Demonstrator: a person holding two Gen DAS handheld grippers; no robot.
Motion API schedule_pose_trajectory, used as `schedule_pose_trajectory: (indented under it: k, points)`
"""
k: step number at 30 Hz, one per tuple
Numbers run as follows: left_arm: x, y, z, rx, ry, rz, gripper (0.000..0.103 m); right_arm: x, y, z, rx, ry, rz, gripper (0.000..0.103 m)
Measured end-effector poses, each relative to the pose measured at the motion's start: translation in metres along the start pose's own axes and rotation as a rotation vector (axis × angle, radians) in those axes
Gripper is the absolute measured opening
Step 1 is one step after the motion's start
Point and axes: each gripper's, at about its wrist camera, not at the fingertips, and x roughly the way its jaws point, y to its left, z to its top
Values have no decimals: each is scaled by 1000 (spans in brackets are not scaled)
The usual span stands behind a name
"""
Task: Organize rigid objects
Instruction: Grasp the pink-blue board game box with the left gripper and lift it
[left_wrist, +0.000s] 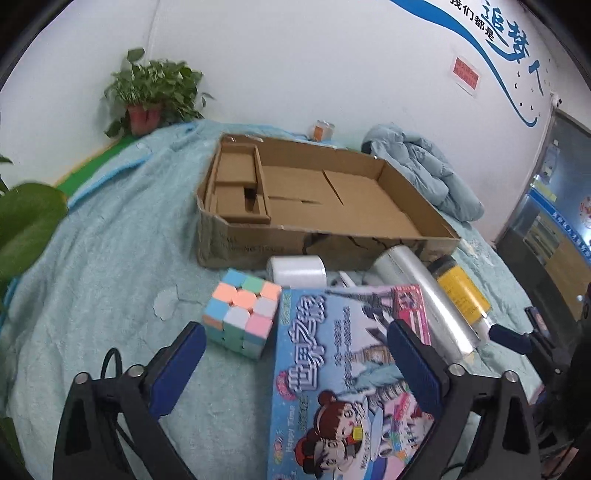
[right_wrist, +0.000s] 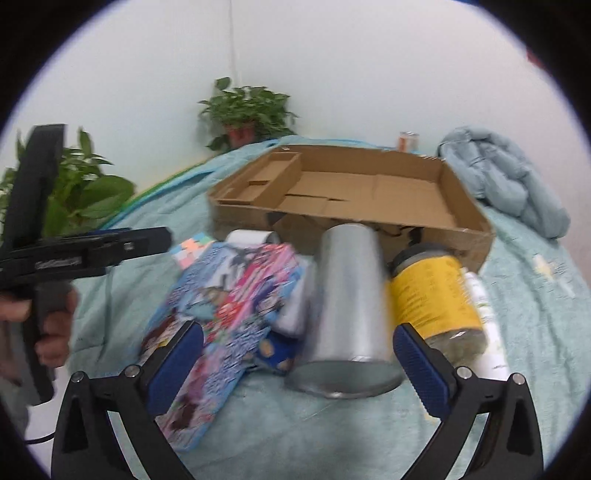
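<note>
Both the left gripper (left_wrist: 295, 354) and right gripper (right_wrist: 299, 350) are held wide open, nothing gripped. The silver roll (right_wrist: 347, 295) at frame centre should be straddled squarely before closing, then carried to the cardboard box (right_wrist: 472, 236).

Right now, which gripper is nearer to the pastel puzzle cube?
Left. The left gripper hangs just before the puzzle cube, jaws open; the right gripper faces the silver roll, with the picture box between.

The open cardboard box (left_wrist: 325, 199) lies flat. Just before its front wall: a pastel cube (left_wrist: 242, 315), white tape roll (left_wrist: 297, 271), silvery film roll (left_wrist: 421, 295) lying down, yellow-labelled jar (left_wrist: 461, 288) on its side, and picture box (left_wrist: 343, 376) flat.
</note>
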Motion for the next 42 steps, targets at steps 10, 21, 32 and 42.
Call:
schedule_pose_trajectory:
  k: [10,21,32,42]
  points:
    - [10,12,-14,-20,65,-118,91,-9,14,-22,75,24,271,98]
    - [55,19,-30,-84,290,-256,93,12,45,-27,23,87,222,103]
    - [29,-6,-45,-100,317,-282,90,19,35,-28,-26,131,108,103]
    - [29,4,-53,-93,385,-264,91,26,40,-34,-80,166,75,88]
